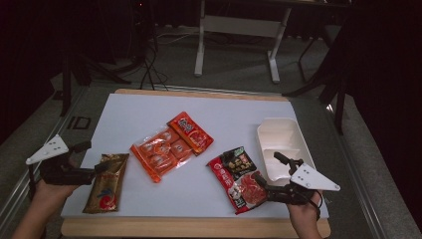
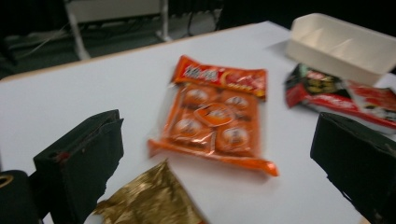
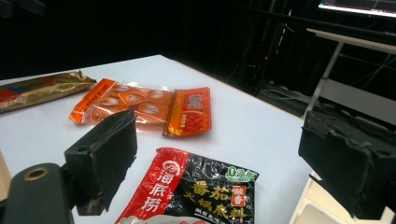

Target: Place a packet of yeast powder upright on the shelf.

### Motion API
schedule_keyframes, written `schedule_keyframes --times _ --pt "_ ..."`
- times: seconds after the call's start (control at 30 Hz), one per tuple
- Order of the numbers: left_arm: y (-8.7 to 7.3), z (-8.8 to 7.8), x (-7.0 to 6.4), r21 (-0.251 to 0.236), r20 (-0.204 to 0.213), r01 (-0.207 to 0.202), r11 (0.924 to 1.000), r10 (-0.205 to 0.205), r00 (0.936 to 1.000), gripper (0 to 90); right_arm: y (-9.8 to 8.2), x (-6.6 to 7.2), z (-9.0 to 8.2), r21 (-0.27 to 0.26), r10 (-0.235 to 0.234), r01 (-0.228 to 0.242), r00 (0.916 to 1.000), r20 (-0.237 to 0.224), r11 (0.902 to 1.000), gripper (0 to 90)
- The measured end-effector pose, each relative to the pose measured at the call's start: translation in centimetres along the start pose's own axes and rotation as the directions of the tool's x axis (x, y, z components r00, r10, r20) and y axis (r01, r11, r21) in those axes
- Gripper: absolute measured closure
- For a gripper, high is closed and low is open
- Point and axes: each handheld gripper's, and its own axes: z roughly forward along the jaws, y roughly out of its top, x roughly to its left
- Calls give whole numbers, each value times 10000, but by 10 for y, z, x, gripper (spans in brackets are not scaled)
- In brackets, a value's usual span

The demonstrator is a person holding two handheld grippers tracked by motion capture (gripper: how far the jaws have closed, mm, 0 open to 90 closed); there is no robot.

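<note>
A: At the surface's (image 1: 149,107) left edge, why does the left gripper (image 1: 94,173) sit beside the gold packet (image 1: 107,182)?
B: Its fingers are spread wide, gripping nothing; likely lining up a pinch. The orange packet (image 1: 171,144) lies flat mid-surface.
A: And right?
B: The right gripper (image 1: 264,185), fingers equally wide and empty, hovers at the red-and-black packet (image 1: 239,178) beside the white tray (image 1: 278,127), probably its destination.

Left claw (image 1: 84,159): lower left of the high view, jaws wide apart, pointing right. Right claw (image 1: 271,172): lower right, jaws wide apart, pointing up-left, hand gripping from below.
</note>
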Motion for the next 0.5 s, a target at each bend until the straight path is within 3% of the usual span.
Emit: schedule_keyframes --times 0.07,0.1,0.2,0.33,0.37,0.5 --pt "0 0 0 0 0 0 10000 0 10000 27 0 0 0 19 -48 48 10000 29 10000 114" --pt "-4 8 9 239 -240 260 9994 -254 9994 36 1 1 0 -66 -59 59 10000 -75 10000 113" --pt "-8 17 15 497 -360 412 9979 -394 9986 55 2 2 0 52 79 -79 10000 -30 10000 108" --pt "-17 28 24 1037 -815 813 9913 -730 9940 86 1 2 2 88 492 -492 9988 -44 9988 103" --pt "-19 30 27 1114 -769 935 9894 -852 9934 104 1 2 3 57 544 -543 9985 -91 9985 103" --pt "-26 38 37 1518 -1246 1409 9783 -1225 9846 133 2 6 4 116 376 -376 9993 -30 9992 103"
